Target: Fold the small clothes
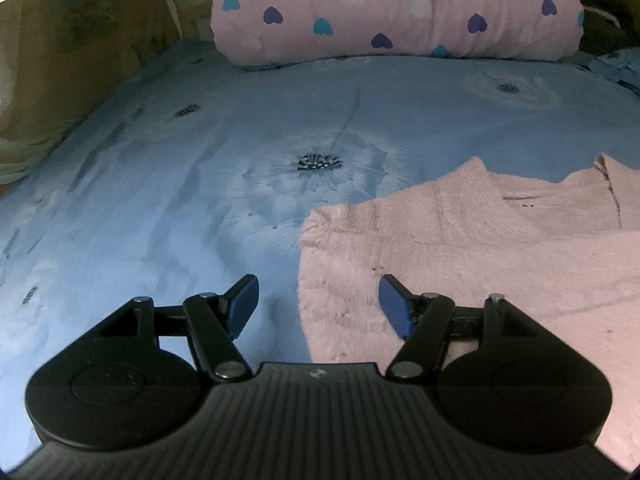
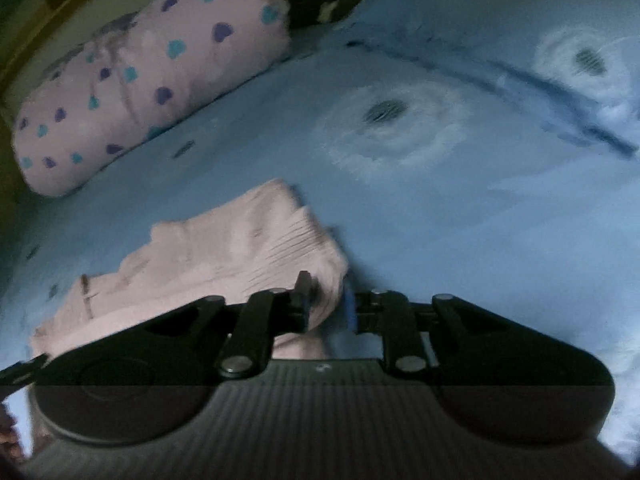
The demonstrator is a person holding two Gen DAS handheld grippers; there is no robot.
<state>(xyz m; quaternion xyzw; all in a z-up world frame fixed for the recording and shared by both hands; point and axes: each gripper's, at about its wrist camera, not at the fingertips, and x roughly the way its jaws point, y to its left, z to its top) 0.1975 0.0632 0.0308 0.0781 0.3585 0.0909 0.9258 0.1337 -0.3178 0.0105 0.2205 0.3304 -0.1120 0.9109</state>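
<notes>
Bed, mid-fold | my right gripper (image 2: 326, 304) pinches pink sweater (image 1: 460, 248) corner (blurred) | left gripper (image 1: 318, 306) open, empty | folds remain

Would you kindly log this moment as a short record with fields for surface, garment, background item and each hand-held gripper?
surface: blue dandelion-print bedsheet
garment: pink knit sweater, lying on the sheet
background item: rolled pink quilt with hearts at the far end
left hand-held gripper: open, over the sweater's left edge, nothing held
right hand-held gripper: narrow gap, sweater edge between its jaws
</notes>
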